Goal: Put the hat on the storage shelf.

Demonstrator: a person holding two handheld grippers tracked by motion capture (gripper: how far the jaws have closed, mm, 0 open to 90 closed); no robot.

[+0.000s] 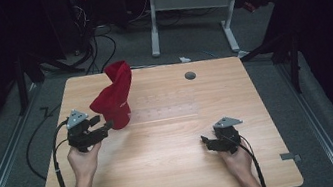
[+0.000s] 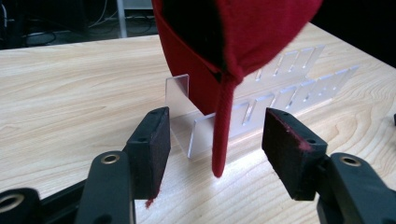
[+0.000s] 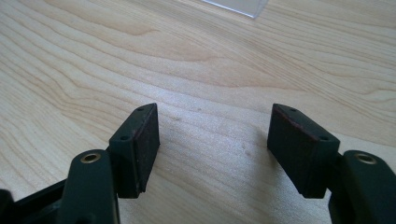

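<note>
bright red cap [image 1: 115,97], see-through clear plastic rack [image 1: 166,104], pale woodgrain table [image 1: 175,163], black tongs [image 1: 105,128] with grey top plates

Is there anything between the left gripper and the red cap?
Nothing visible stands between them. In the left gripper view the left gripper is open, and the strap of the red cap hangs down between its jaws without touching either pad. The clear stand under the cap lies behind the strap, not in front of it.
</note>
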